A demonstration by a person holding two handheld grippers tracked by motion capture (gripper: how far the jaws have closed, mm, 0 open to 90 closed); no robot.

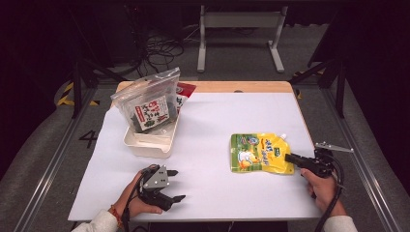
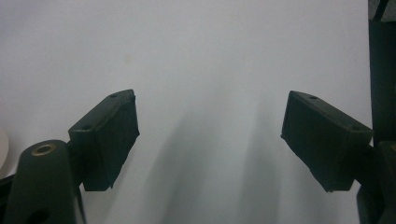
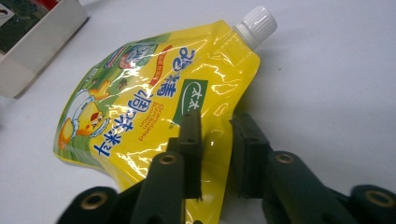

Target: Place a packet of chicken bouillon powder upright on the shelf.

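A yellow spouted pouch with a white cap lies on the white table at the right. My right gripper reaches it from the right. Its jaws stand close together on the pouch's near edge below the spout, and the foil buckles there; the right gripper is shut on it. My left gripper rests near the front edge at the left, in a person's hand. In the left gripper view, the left gripper is open over bare white table with nothing between its pads.
A white bin stands at the back left, with a clear bag of dark snacks upright in it and a red packet behind. The bin's corner lies beyond the pouch. A wooden table edge runs along the back.
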